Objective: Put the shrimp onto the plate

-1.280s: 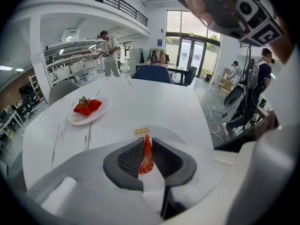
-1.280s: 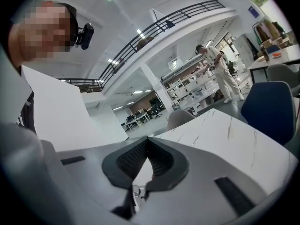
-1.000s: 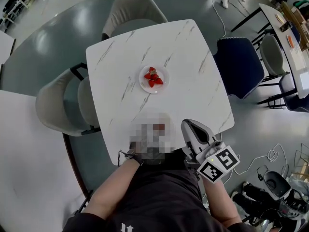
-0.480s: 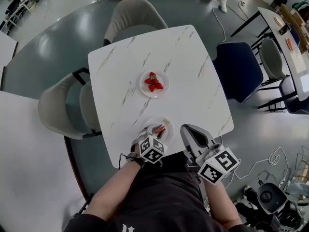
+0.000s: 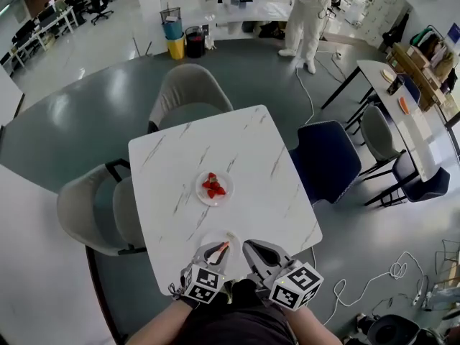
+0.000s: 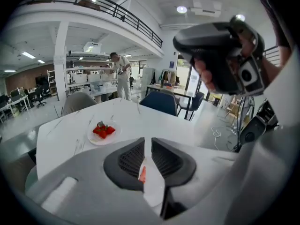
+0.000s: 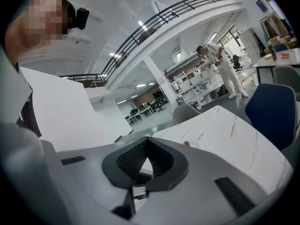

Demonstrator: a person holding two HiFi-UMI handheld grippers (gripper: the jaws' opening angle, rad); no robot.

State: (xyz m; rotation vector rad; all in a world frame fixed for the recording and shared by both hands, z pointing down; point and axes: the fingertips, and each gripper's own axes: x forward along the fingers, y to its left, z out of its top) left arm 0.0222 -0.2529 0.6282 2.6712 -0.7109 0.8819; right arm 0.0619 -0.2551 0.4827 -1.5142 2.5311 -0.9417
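An orange shrimp [image 5: 221, 251] lies on a small white plate [image 5: 233, 238] at the near edge of the marble table [image 5: 172, 171]. My left gripper [image 5: 212, 250] hovers over that plate's left side with its jaws together. In the left gripper view only a thin slit shows between them, and the shrimp [image 6: 142, 173] and white plate appear through it. My right gripper [image 5: 253, 248] is just right of the plate, shut and empty, with its tips meeting in the right gripper view [image 7: 147, 139]. A second plate [image 5: 213, 187] with strawberries sits mid-table.
Two grey chairs [image 5: 188, 92] [image 5: 90, 207] stand at the table's far and left sides, and a dark blue chair [image 5: 327, 160] at the right. A person in white [image 5: 309, 13] stands far back. Another white table [image 5: 36, 264] lies to my left.
The head view has tilted up and shows more of the room. The left gripper, hidden a second ago, is now in sight over the near plate. Both grippers sit closer together.
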